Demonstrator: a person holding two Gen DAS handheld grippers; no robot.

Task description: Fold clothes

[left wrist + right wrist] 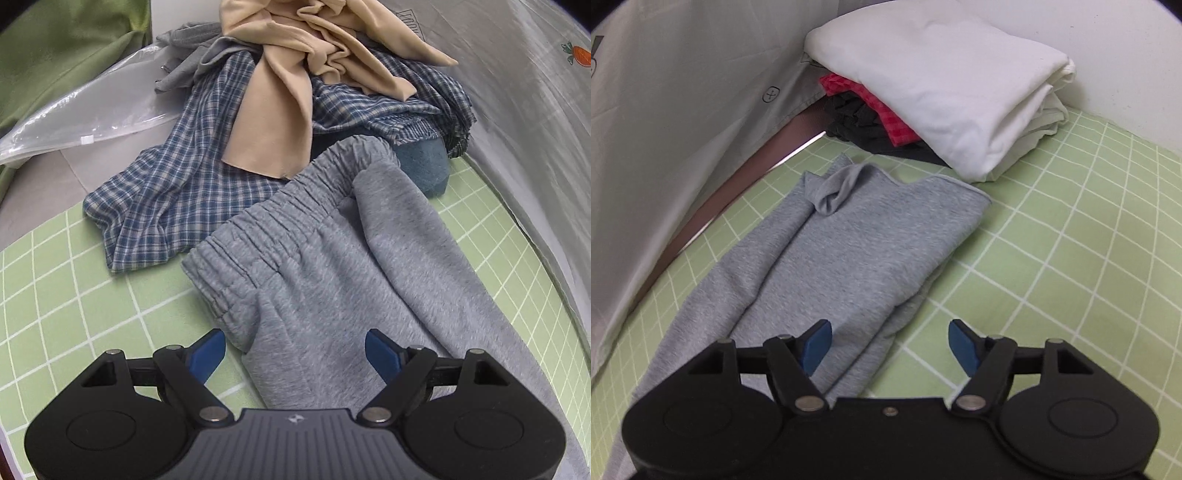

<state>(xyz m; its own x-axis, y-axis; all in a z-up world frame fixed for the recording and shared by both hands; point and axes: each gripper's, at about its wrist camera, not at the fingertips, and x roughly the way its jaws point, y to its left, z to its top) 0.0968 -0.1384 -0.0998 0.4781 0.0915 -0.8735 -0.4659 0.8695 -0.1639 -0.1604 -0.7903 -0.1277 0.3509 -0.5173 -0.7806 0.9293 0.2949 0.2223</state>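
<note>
Grey sweatpants (332, 266) lie flat on the green checked sheet (74, 295), their elastic waistband toward the far left. My left gripper (295, 350) hovers just over the hip part, its blue pads apart and nothing pinched between them. In the right wrist view the leg ends of the sweatpants (849, 251) lie folded over each other, one hem crumpled at the far end. My right gripper (889, 343) stands open above the near edge of that leg, the left pad over the cloth and the right pad over the bare sheet (1052, 277).
An unfolded heap lies behind the waistband: a blue plaid garment (177, 192), a beige garment (295, 92), a grey one (184, 55) and a clear plastic bag (92, 110). A folded stack, white cloth (942, 85) over red (882, 110) and black, sits far right. A grey curtain (665, 110) borders the bed.
</note>
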